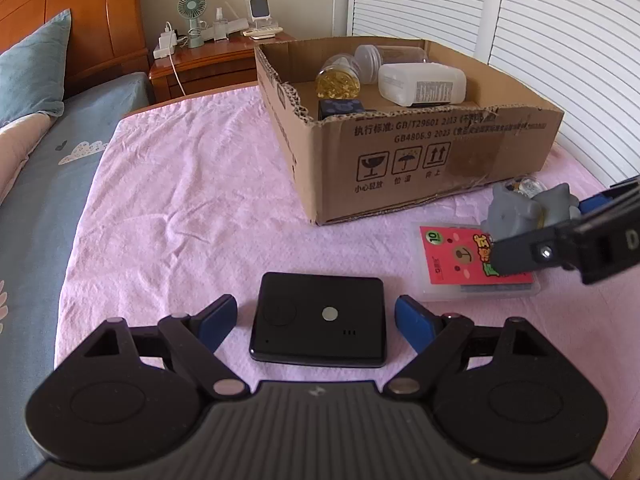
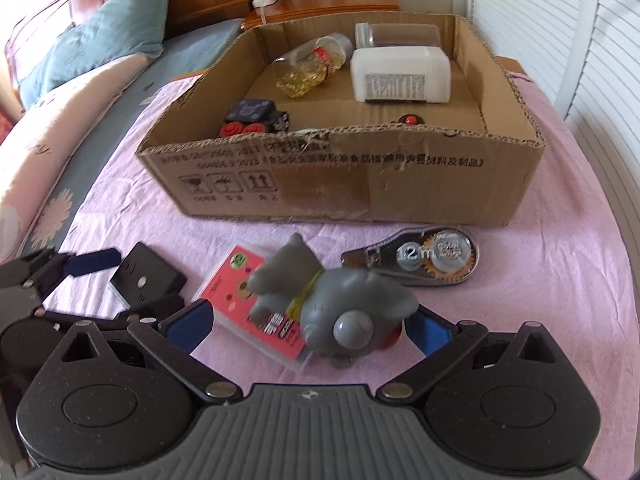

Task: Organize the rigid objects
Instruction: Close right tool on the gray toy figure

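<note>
Left claw (image 1: pixel 316 322) has loads of open pink bedsheet (image 1: pixel 180 200) ahead and to its left. Straight ahead-right, the tall brown cardboard box wall (image 1: pixel 420 160) blocks things; the right claw (image 2: pixel 308 326) crowds its right side.

We note: toy (image 2: pixel 340 300) hides the case's (image 2: pixel 240 280) label; box wall (image 1: pixel 420 160) conceals the lower black cube (image 1: pixel 342 107).

Two matching black plastic grippers. Left gripper (image 1: pixel 316 318): ribbed grey-black housing at the rear, round black discs on either flank, triangular cut-outs just outside the linkage arms, silver pivot pins at the joints, blue pads inside each fingertip. Right gripper (image 2: pixel 312 322): same build, same blue pads, silver screw on a finger's side.
</note>
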A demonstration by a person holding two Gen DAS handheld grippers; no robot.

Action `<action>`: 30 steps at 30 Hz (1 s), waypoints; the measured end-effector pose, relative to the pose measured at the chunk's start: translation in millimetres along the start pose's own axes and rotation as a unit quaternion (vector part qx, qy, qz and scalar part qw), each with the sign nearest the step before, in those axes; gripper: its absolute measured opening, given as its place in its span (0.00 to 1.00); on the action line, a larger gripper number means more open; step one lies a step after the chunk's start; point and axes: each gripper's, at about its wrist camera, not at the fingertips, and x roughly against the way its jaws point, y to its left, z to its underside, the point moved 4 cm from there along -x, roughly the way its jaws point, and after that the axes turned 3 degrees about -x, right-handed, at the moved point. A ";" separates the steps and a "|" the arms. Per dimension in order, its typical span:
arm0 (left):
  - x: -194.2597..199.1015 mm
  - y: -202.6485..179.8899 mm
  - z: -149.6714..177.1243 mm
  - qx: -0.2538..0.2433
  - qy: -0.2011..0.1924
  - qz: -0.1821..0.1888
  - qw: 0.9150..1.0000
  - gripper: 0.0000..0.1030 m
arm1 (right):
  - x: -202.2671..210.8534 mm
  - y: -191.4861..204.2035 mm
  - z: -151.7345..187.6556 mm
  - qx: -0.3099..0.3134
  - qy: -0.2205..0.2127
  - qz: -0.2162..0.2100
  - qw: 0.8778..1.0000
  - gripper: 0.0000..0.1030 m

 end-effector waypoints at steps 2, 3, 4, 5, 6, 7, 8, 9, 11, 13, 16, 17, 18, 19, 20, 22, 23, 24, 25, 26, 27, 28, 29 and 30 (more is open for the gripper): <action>0.0 -0.3 -0.2 -0.002 0.000 0.000 1.000 0.83 | -3.2 -1.2 -2.3 -0.012 -0.002 0.011 1.000 1.00; 0.0 -0.5 -0.5 -0.004 0.000 0.000 1.000 0.83 | -4.8 -1.6 -3.6 -0.018 -0.003 0.014 1.000 1.00; -0.1 -0.8 -0.7 -0.007 0.000 0.002 1.000 0.83 | -5.5 -2.2 -4.1 -0.020 -0.005 0.019 1.000 1.00; -0.4 -1.2 -1.2 -0.009 0.000 0.003 1.000 0.83 | -6.1 -2.5 -4.4 -0.018 -0.005 0.024 1.000 0.98; -0.8 -1.2 -1.8 -0.009 0.001 0.005 1.000 0.83 | -7.0 -3.2 -4.4 -0.011 -0.005 0.033 0.999 0.96; -1.0 -1.4 -2.4 -0.010 0.003 0.006 1.000 0.83 | -7.1 -4.6 -3.8 -0.003 -0.005 0.043 0.999 0.96; -1.0 -1.6 -2.6 -0.012 0.003 0.008 1.000 0.83 | -6.4 -6.6 -2.6 0.004 -0.005 0.044 0.999 0.96; -1.2 -2.0 -2.6 -0.014 0.004 0.009 1.000 0.83 | -4.6 -9.4 -1.0 0.008 -0.006 0.038 0.999 0.96; -1.3 -2.5 -2.8 -0.013 0.007 0.014 1.000 0.83 | 0.5 -16.1 2.5 0.011 -0.006 0.032 0.999 0.96; -1.3 -4.1 -2.8 -0.014 0.009 0.015 1.000 0.83 | 5.5 -22.0 6.5 0.019 -0.007 0.033 0.999 0.96; -1.2 -6.1 -2.6 -0.015 0.009 0.016 1.000 0.83 | 12.8 -29.2 13.6 0.026 -0.010 0.031 0.999 0.97; -1.0 -6.6 -2.1 -0.015 0.009 0.015 1.000 0.83 | 15.0 -30.3 15.6 0.028 -0.015 0.028 0.999 0.97; -0.9 -6.9 -1.9 -0.015 0.008 0.015 1.000 0.83 | 17.1 -30.1 17.5 0.036 -0.023 0.026 0.999 0.97; -1.0 -7.0 -1.8 -0.013 0.008 0.014 1.000 0.83 | 18.7 -29.4 19.3 0.046 -0.032 0.026 0.998 0.97; -0.9 -6.8 -1.6 -0.011 0.008 0.013 1.000 0.83 | 19.4 -28.2 20.2 0.053 -0.040 0.026 0.997 0.97; -0.9 -7.0 -1.4 -0.009 0.008 0.011 1.000 0.83 | 19.1 -26.1 20.8 0.059 -0.046 0.015 0.997 0.97; -0.6 -7.1 -1.2 -0.007 0.009 0.010 1.000 0.83 | 18.7 -25.6 20.3 0.055 -0.049 0.009 0.997 0.97; -0.3 -7.2 -1.2 -0.007 0.009 0.009 1.000 0.83 | 17.7 -24.7 19.2 0.051 -0.049 0.000 0.998 0.97; -0.2 -7.4 -1.3 -0.008 0.008 0.009 1.000 0.82 | 17.0 -24.1 18.6 0.049 -0.046 -0.008 0.998 0.96; -0.1 -7.6 -1.4 -0.009 0.009 0.009 1.000 0.82 | 15.5 -23.5 18.3 0.047 -0.042 -0.008 0.998 0.96; 0.2 -7.7 -1.3 -0.010 0.009 0.008 1.000 0.82 | 14.5 -22.7 18.5 0.045 -0.040 -0.004 0.998 0.96; 0.4 -8.0 -1.3 -0.013 0.009 0.008 1.000 0.82 | 14.4 -22.5 19.5 0.044 -0.037 -0.004 0.998 0.96; 0.7 -8.3 -1.3 -0.016 0.009 0.007 1.000 0.82 | 15.0 -22.1 21.4 0.041 -0.035 -0.009 0.999 0.95; 0.9 -8.6 -1.7 -0.021 0.009 0.007 1.000 0.82 | 15.3 -22.2 23.8 0.036 -0.032 -0.009 0.999 0.95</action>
